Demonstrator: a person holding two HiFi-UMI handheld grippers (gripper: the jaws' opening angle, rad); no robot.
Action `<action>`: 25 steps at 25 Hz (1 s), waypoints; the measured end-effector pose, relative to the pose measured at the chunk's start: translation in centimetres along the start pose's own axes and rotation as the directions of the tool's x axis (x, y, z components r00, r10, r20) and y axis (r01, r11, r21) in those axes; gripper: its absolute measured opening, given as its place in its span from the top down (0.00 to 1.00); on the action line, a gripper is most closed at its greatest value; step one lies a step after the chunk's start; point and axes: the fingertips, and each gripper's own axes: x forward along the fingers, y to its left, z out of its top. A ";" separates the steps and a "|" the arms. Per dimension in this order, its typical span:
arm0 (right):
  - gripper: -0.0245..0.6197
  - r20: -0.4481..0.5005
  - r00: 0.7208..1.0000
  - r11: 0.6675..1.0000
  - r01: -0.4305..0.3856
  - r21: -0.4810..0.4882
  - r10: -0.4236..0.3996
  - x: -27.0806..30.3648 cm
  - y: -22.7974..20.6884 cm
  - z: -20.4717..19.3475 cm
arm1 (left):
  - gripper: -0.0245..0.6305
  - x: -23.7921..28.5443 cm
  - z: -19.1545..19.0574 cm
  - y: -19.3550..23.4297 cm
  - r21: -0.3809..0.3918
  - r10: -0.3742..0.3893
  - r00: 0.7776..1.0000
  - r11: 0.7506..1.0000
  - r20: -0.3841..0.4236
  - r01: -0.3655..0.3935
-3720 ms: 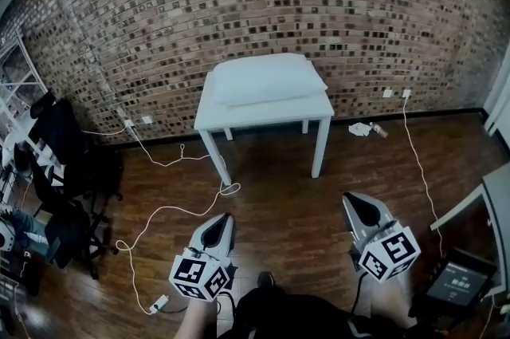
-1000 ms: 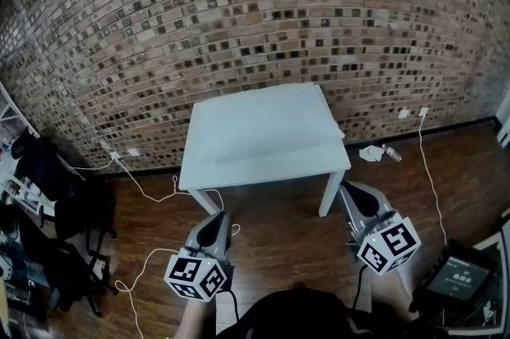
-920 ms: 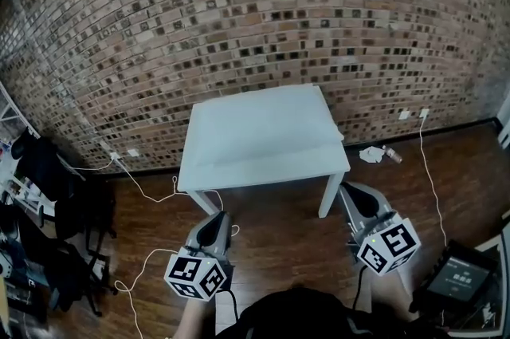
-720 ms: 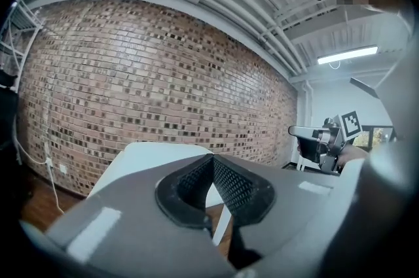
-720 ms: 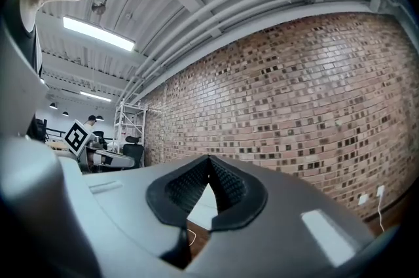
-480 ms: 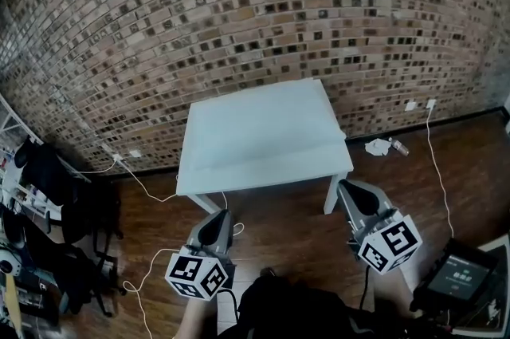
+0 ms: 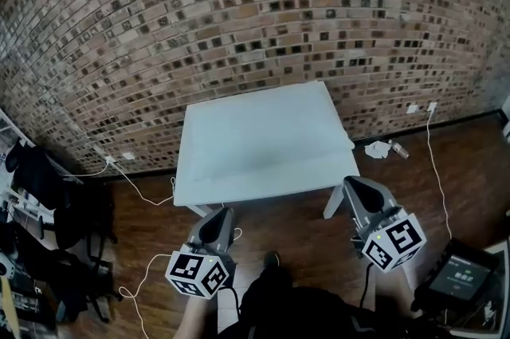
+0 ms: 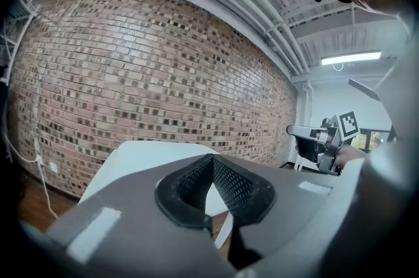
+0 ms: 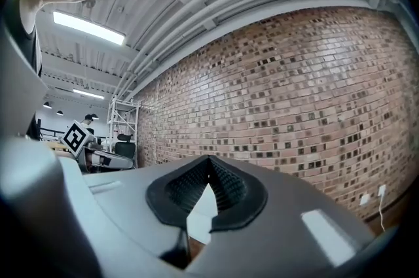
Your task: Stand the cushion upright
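1. Cannot separate the cushion [image 7: 263, 139] from the table [image 7: 231, 191] in the head view: white on white, only a faint crease near the front.
2. Far legs hidden under the top; near left leg [image 7: 197, 210] partly behind the left gripper [image 7: 219, 215], near right leg [image 7: 333, 202] partly behind the right gripper [image 7: 351, 185].
3. Cut off at the bottom edge: the person [image 7: 295, 313]; at the right, a screen [image 7: 462, 279] with print too small to read.
4. Too small to name: pale litter [image 7: 381, 147] on the floor [image 7: 303, 238] by the far wall [image 7: 255, 26], right.
5. Too dark to sort out: clutter [image 7: 48, 194] at the left edge.
6. In both gripper views, most of the table blocked by closed jaws.
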 end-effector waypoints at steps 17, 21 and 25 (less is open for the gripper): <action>0.95 -0.031 0.992 0.993 0.120 -0.009 -0.120 12.2 -2.8 0.1 | 0.96 6.5 3.6 12.4 -0.008 -0.012 0.998 1.000 0.054 0.012; 0.95 -0.052 0.988 0.989 0.147 -0.016 -0.147 14.6 -3.5 0.0 | 0.96 7.3 4.4 15.8 -0.024 0.016 0.997 1.000 0.070 -0.014; 0.95 -0.059 0.983 0.985 0.173 -0.018 -0.174 16.6 -3.5 0.1 | 0.96 8.2 5.0 18.5 -0.038 0.017 0.997 0.999 0.076 -0.014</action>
